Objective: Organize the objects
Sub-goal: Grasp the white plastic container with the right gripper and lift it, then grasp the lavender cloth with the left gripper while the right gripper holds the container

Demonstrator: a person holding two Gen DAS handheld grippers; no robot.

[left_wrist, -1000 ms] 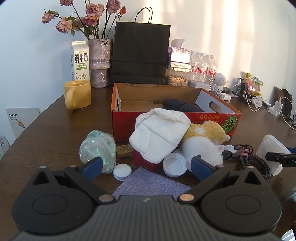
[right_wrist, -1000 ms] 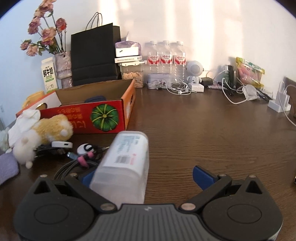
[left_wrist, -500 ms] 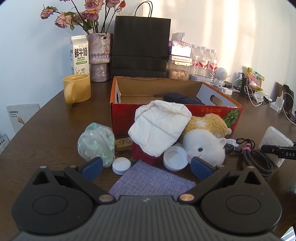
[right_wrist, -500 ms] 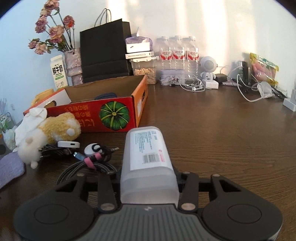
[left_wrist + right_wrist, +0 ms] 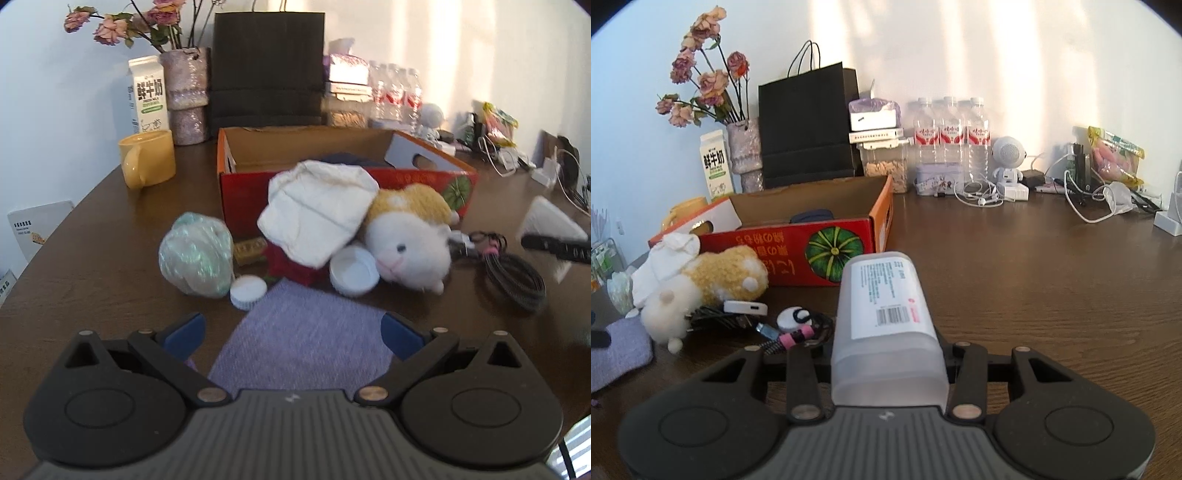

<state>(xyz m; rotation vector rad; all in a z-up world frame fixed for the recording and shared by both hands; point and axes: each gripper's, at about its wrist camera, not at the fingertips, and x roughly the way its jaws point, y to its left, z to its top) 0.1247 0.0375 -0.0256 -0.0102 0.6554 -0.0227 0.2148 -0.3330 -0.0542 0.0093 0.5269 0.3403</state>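
Note:
My right gripper (image 5: 886,354) is shut on a frosted white plastic box (image 5: 884,314) with a barcode label, held above the table right of the red cardboard box (image 5: 812,251). That plastic box also shows at the right of the left wrist view (image 5: 550,225). My left gripper (image 5: 291,332) is open and empty over a purple cloth (image 5: 306,332). Beyond the cloth lie a plush hamster (image 5: 406,240), a white cloth (image 5: 317,210), two white lids (image 5: 354,269), a green plastic bag (image 5: 195,254) and the red cardboard box (image 5: 332,173).
A coiled black cable (image 5: 513,273) lies right of the hamster. A yellow mug (image 5: 147,158), milk carton (image 5: 147,96), flower vase (image 5: 184,96) and black paper bag (image 5: 266,70) stand behind. Water bottles (image 5: 951,136), a small robot speaker (image 5: 1008,158) and chargers line the wall.
My right gripper closed on the plastic box and lifted it. My left gripper drew back, with the purple cloth now between its fingers.

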